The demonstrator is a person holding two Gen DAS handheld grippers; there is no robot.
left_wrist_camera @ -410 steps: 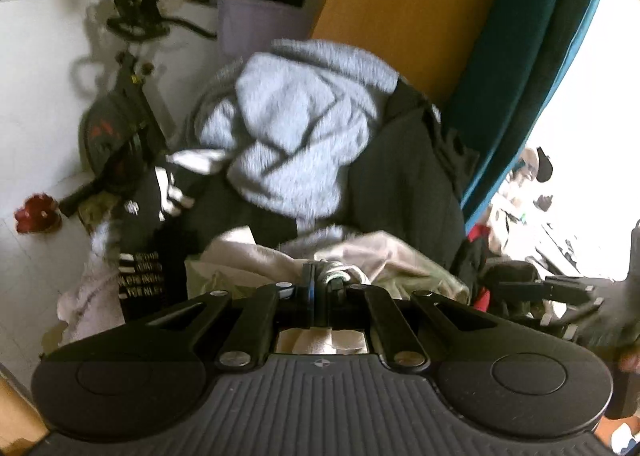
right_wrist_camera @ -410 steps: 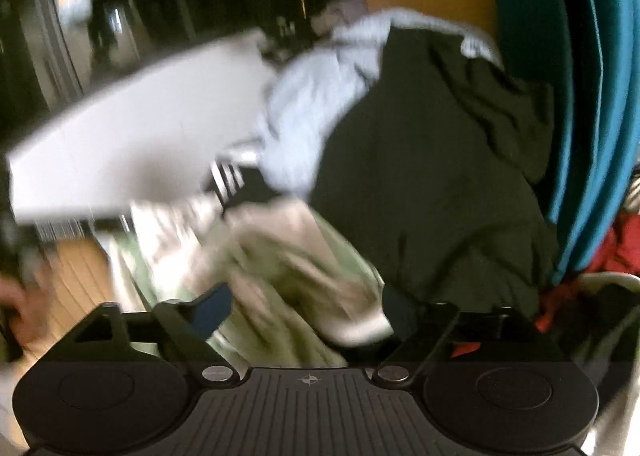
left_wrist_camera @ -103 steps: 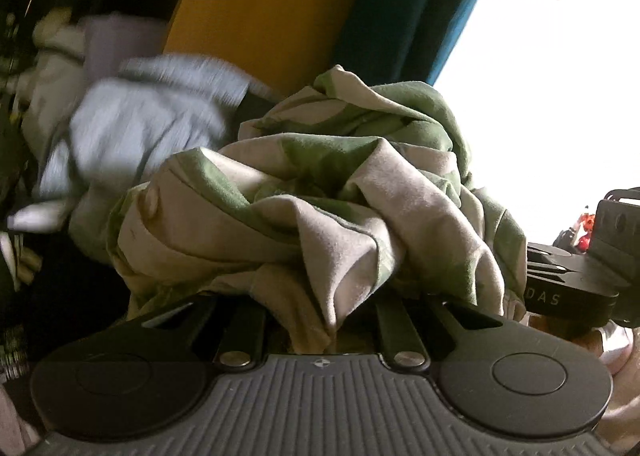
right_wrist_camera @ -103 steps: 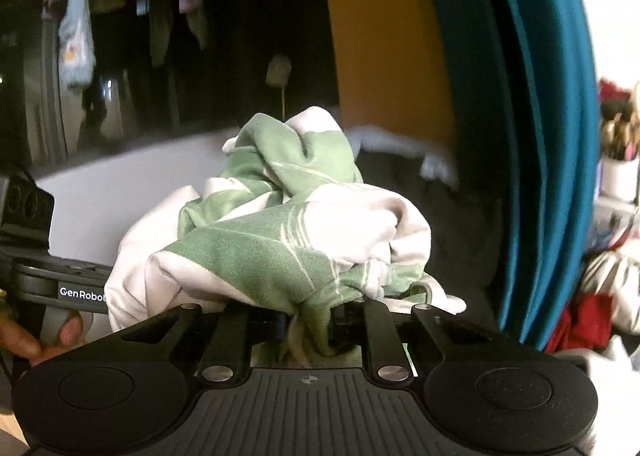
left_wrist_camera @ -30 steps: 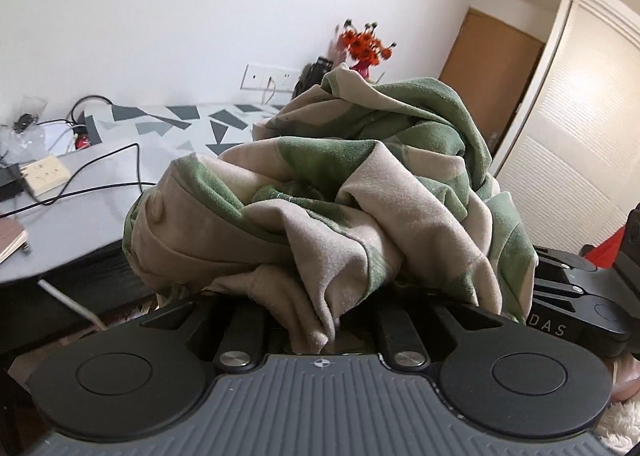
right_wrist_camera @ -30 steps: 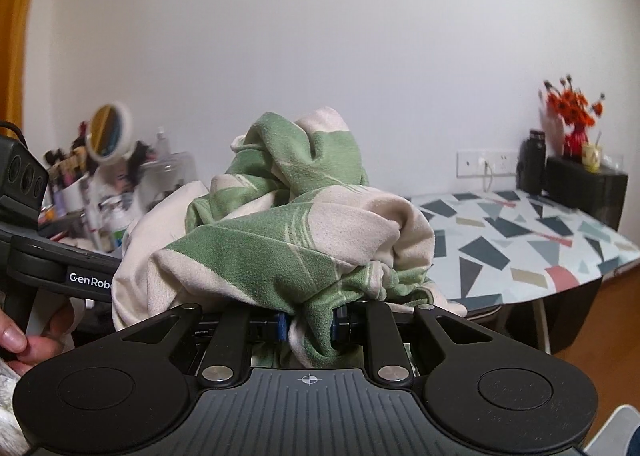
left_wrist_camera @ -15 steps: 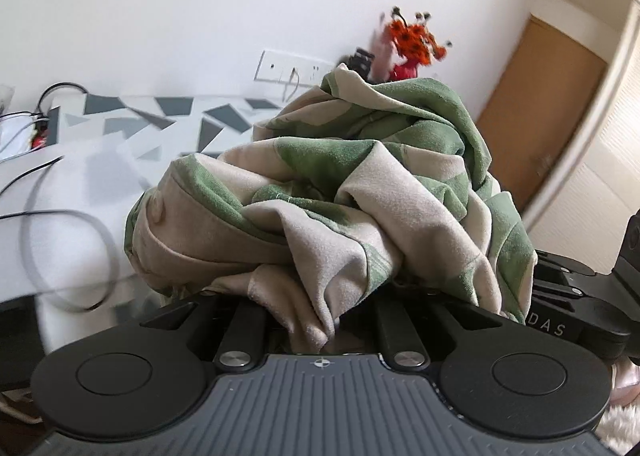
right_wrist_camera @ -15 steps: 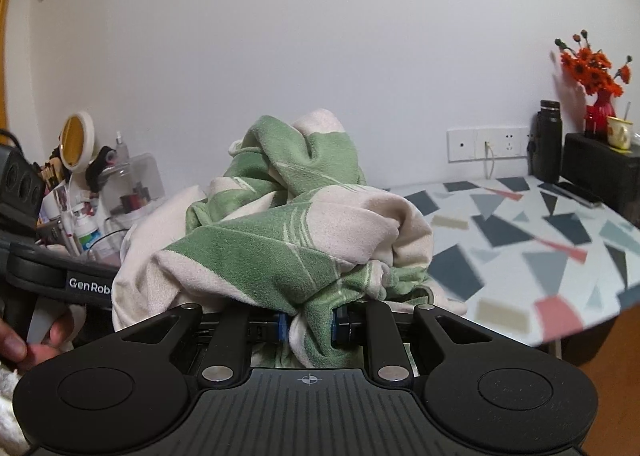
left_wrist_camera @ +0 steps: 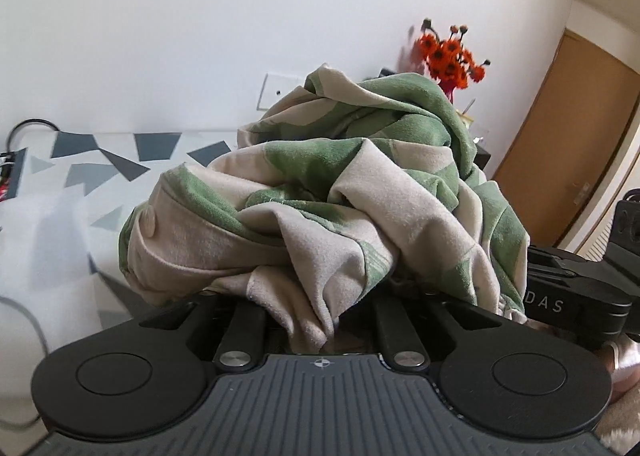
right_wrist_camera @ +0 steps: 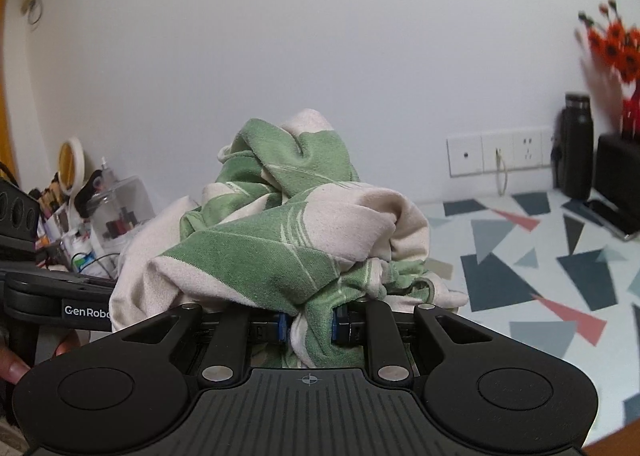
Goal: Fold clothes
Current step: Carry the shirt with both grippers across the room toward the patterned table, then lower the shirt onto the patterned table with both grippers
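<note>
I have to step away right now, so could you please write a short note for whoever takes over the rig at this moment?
Left gripper: shut on the green and cream garment, its fingers buried in the cloth.
Right gripper: shut on the same garment, a twist of fabric pinched between its blue pads.
The garment is bunched in a crumpled ball between the two grippers, held up in front of the patterned table; whether it touches the table cannot be seen.
Done: garment picked up and gripped by both.
Left: spread it flat, probably on the table, then make every fold; none is made yet.
</note>
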